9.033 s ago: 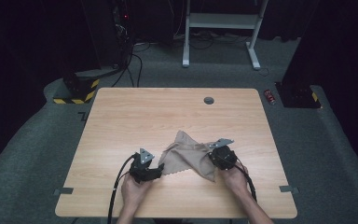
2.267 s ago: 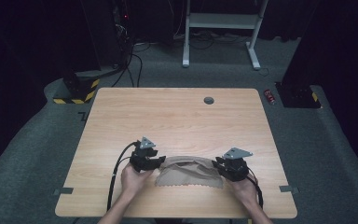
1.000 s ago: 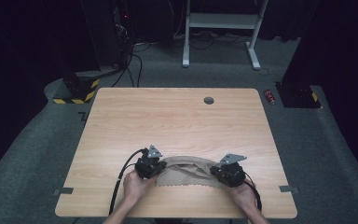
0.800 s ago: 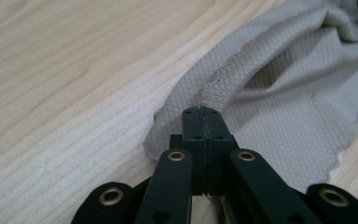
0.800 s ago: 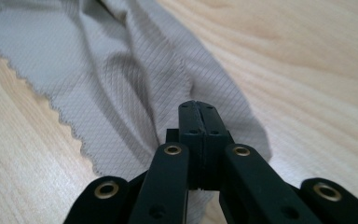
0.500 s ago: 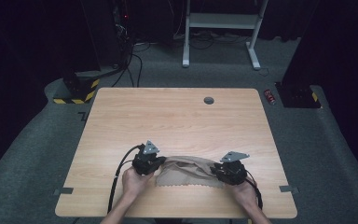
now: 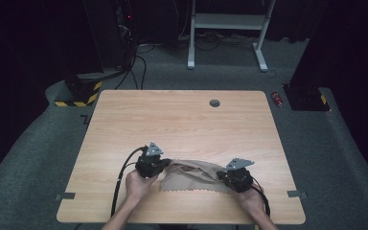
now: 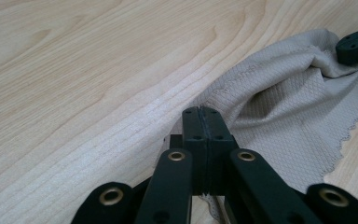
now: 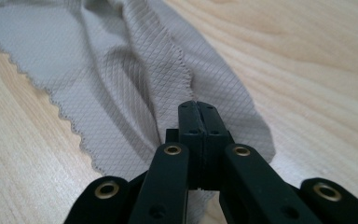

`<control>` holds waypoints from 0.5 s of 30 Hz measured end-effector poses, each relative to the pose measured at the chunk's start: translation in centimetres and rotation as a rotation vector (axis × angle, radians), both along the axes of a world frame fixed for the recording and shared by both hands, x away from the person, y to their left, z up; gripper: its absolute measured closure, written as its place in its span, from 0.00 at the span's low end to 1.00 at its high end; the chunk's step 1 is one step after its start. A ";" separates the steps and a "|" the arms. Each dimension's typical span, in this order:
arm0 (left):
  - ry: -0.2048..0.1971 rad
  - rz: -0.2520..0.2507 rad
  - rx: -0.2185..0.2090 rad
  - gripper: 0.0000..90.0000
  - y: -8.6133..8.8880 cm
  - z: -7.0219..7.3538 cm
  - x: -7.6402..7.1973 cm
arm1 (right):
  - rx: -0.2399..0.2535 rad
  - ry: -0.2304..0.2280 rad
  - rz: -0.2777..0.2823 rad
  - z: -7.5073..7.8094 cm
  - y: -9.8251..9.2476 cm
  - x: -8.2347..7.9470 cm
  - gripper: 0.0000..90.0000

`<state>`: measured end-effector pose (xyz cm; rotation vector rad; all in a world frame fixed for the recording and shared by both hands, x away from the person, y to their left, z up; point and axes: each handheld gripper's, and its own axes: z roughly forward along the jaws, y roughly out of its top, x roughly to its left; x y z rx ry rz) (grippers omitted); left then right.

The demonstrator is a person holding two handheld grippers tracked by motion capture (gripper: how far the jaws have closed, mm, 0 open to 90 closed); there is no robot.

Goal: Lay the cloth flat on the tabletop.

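1. Near the bottom edge of the high view, a beige cloth (image 7: 194,175) lies on the wooden table (image 7: 182,120), as a band whose long axis runs from left to right in the frame.
2. At its left end sits the left gripper (image 7: 162,165), and at its right end the right gripper (image 7: 223,176); the two point toward each other along the band.
3. Seen in the left gripper view, the left gripper (image 8: 200,111) has its jaws pressed together, and the cloth (image 8: 279,107) comes out from under them toward the right of the frame, so I judge it pinches the cloth's edge.
4. Seen in the right gripper view, the right gripper (image 9: 197,104) has just closed its jaws, and they now meet on a fold of the cloth (image 9: 135,70), which spreads toward the upper left of that frame.
5. The relation that matters for the next move: each hand holds one end, so neither is nearer. The scalloped hem faces the person, and loose folds lie in the middle.
6. My judgement is that pulling the hands apart along the long axis would take out this slack.
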<state>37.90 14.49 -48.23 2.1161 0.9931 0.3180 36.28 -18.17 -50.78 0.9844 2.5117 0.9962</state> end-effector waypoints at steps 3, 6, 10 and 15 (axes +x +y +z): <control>-0.010 0.004 0.009 1.00 0.0 0.4 0.3 | 0.001 -0.019 -0.007 0.7 -0.1 0.3 1.00; -0.025 0.009 0.010 1.00 0.1 1.0 0.7 | 0.001 -0.040 -0.015 1.6 -0.2 0.8 1.00; -0.033 0.020 0.013 1.00 0.0 1.5 1.8 | -0.010 -0.067 -0.032 2.6 -0.3 1.8 1.00; -0.038 0.047 0.038 1.00 -0.2 1.6 3.7 | -0.043 -0.098 -0.054 3.3 0.3 3.9 1.00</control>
